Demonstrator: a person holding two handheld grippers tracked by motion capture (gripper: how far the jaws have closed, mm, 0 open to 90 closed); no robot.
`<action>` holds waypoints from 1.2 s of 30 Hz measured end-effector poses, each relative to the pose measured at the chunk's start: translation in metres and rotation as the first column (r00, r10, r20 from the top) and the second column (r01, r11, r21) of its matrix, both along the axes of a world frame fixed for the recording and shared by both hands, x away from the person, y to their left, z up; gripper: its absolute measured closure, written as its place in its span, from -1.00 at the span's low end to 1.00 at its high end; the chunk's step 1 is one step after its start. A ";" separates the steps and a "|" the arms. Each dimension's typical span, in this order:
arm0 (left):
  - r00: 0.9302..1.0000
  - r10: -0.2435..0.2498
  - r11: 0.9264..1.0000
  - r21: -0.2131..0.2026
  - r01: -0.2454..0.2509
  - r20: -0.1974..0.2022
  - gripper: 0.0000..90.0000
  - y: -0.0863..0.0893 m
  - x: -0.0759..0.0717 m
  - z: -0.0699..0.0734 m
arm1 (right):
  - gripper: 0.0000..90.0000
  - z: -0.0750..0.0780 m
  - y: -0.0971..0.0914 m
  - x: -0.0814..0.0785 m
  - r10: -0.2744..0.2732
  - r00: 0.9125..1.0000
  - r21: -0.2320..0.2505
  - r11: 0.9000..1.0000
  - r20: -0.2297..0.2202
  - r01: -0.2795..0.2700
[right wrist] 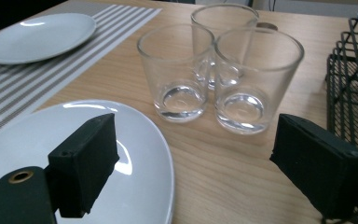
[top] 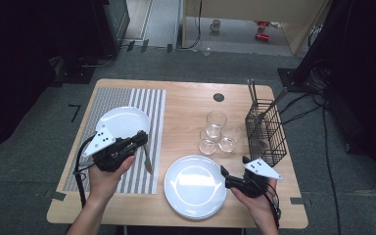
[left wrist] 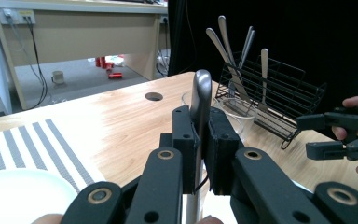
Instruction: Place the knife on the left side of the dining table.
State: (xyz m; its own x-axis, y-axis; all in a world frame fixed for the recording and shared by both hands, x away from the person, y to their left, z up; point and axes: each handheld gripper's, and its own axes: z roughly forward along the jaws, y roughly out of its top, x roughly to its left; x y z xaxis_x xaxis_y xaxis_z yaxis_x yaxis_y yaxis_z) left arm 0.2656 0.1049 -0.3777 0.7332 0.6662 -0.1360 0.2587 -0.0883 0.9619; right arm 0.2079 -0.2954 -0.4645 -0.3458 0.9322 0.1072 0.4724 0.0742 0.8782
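1. A person sits at a wooden table, holding a two-jaw gripper in each hand.
2. The left gripper hovers over a striped placemat. Its jaws are clamped tight on the handle of a table knife, whose blade hangs down toward the mat, just right of a white plate already lying there.
3. The right gripper has its jaws spread wide with nothing between them. It sits low at the right edge of a stack of white plates, pointing toward three empty glasses clustered mid-table.
4. A black wire cutlery basket stands at the right, with more cutlery upright in it.
5. Judging by the layout, a place setting is partly done: plate laid, knife about to be set beside it. Glass and remaining cutlery seem still to come.
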 end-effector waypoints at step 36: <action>0.998 0.061 0.998 -0.002 -0.061 -0.008 0.90 0.019 0.005 -0.008 | -0.97 -0.060 -0.072 -0.014 -0.149 0.966 -0.084 0.987 -0.210 0.134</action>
